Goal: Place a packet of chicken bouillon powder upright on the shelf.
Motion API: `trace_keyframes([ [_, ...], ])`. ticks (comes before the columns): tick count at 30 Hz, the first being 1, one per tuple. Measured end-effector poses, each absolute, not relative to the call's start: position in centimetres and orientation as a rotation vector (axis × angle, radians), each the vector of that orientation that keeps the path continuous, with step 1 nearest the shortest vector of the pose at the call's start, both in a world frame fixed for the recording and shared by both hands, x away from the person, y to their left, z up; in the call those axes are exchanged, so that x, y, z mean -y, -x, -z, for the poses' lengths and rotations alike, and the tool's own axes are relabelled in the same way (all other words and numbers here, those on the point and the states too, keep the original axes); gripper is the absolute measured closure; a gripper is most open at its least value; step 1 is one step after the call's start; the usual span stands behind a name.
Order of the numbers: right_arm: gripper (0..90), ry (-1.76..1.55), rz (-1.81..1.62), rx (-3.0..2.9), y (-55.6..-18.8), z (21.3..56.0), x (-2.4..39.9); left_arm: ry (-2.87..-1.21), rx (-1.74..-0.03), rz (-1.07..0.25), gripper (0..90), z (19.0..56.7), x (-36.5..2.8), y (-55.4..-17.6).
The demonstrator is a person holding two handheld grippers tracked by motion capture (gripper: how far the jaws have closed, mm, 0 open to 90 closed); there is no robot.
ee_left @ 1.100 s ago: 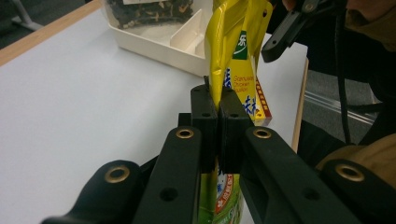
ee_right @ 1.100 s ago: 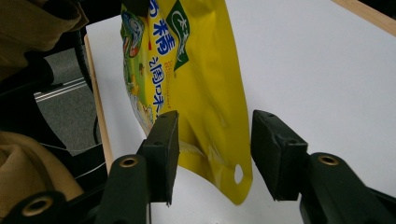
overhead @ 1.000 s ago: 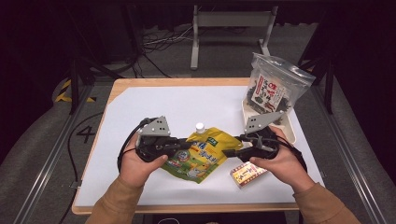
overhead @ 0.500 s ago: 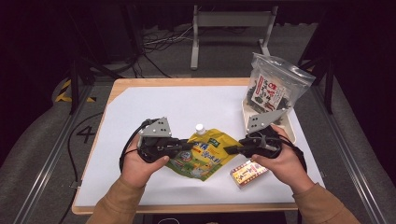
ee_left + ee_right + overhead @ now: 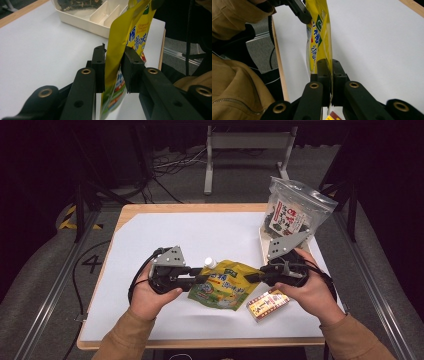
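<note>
A yellow spouted pouch [image 5: 222, 285] hangs between my two grippers, just above the white table top [image 5: 200, 235]. My left gripper [image 5: 202, 276] is at its left end. In the left gripper view the pouch [image 5: 125, 37] stands between the left gripper's [image 5: 113, 52] jaws, which have just been opening, with a gap beside the film. My right gripper [image 5: 252, 276] is shut on the pouch's right edge. The right gripper view shows the right gripper's [image 5: 329, 62] pads clamped tight on the yellow film [image 5: 319, 37], with the left gripper [image 5: 299, 10] farther off at the top.
A small red and yellow packet [image 5: 268, 304] lies on the table under the right hand. A white divided tray [image 5: 263, 245] at the back right holds an upright bag of dark snacks [image 5: 295, 212]; the tray [image 5: 95, 17] lies beyond the pouch. The table's wooden edge [image 5: 200, 342] runs in front.
The right jaws have closed on the pouch's edge and the right hand has risen slightly with it. The left jaws have loosened a little. The left hand has stayed in place.
</note>
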State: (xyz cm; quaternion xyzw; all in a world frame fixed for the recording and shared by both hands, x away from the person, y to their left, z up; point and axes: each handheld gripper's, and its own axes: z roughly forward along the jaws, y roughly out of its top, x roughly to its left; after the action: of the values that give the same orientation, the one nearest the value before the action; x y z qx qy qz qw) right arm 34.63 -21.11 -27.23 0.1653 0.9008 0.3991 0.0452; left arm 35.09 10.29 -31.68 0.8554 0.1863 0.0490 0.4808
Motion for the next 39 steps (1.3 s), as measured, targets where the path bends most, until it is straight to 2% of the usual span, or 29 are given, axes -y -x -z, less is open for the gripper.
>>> trace_keyframes([
  [4, 88.3, -0.493, -1.164, -2.744, -34.5, 26.1, 21.3, -2.088, -0.477, -0.127, 69.8, 31.8, -10.7, -35.3],
  [14, 88.3, -0.518, -1.038, -2.714, -34.7, 23.4, 22.7, -2.113, -0.532, -0.166, 66.1, 32.1, -11.4, -35.8],
  [19, 88.2, -0.541, -1.016, -2.702, -34.8, 22.6, 23.5, -2.185, -0.602, -0.206, 61.5, 32.7, -11.6, -36.3],
  [39, 88.2, -0.606, -0.939, -2.682, -35.6, 19.7, 25.8, -2.277, -0.77, -0.157, 53.8, 34.2, -13.1, -37.7],
])
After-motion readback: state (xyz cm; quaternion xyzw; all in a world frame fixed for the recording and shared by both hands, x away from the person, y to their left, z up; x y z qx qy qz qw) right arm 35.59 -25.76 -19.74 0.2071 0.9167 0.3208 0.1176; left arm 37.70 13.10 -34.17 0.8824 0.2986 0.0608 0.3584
